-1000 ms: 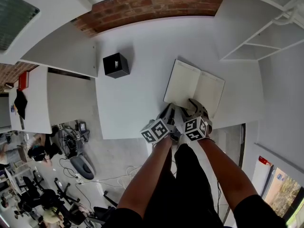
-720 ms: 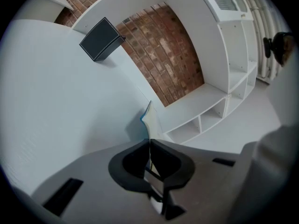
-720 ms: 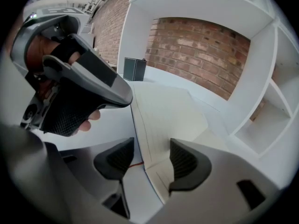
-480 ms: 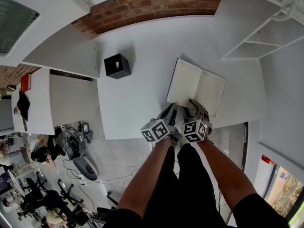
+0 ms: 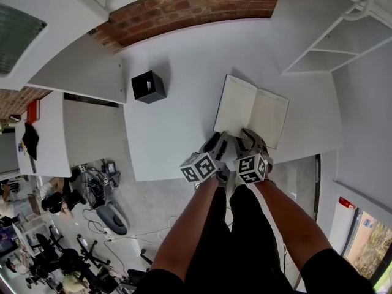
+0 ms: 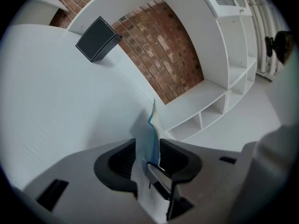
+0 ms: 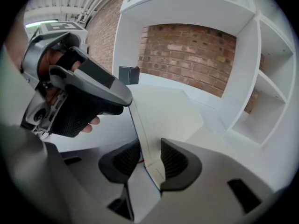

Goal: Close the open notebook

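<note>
Notebook [image 5: 251, 110] lies open at the tabletop's [image 5: 177, 103] near edge. Left gripper [image 6: 148, 150] has just been opening, with a raised page [image 6: 152, 125] loose between its jaws. Right gripper [image 7: 150, 158] has just been closing and pinches the notebook's edge. That page could flop back down! Only the gripper views show these grips; the head view hides them.

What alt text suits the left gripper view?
A thin notebook sheet stands between the jaws of the left tool, which have just been opening. Behind it are a white table, a black box, a brick wall and white shelves.
</note>
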Motion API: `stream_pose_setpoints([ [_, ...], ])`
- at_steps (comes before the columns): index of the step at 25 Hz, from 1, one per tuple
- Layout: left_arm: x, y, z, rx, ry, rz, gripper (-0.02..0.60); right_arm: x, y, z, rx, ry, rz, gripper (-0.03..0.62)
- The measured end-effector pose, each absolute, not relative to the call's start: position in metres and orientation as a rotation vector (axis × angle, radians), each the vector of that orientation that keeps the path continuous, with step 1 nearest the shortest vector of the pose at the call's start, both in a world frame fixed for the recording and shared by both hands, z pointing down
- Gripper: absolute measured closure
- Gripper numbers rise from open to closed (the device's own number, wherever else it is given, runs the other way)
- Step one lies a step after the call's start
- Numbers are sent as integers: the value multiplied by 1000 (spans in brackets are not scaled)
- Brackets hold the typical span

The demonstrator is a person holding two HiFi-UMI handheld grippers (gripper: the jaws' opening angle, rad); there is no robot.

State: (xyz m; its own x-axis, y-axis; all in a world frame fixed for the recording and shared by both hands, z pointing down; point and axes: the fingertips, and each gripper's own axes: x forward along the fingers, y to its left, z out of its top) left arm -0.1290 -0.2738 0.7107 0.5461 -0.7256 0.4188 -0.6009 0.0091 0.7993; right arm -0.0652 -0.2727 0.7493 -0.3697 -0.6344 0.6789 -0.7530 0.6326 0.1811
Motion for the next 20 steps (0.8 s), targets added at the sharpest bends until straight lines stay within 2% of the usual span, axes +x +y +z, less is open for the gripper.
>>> stream_pose_setpoints([
  [3, -129, -277, 703, 1700, -1129, -163, 413, -65, -272, 749, 1073, -2113, 211, 464],
  [9, -136, -289, 682, 1726, -1150, -219, 424, -64, -270, 747, 1080, -2131, 241, 468],
  [20, -124, -268, 668, 1809, -1126, -125, 426, -53, -262, 742, 1185, -2107, 353, 506],
])
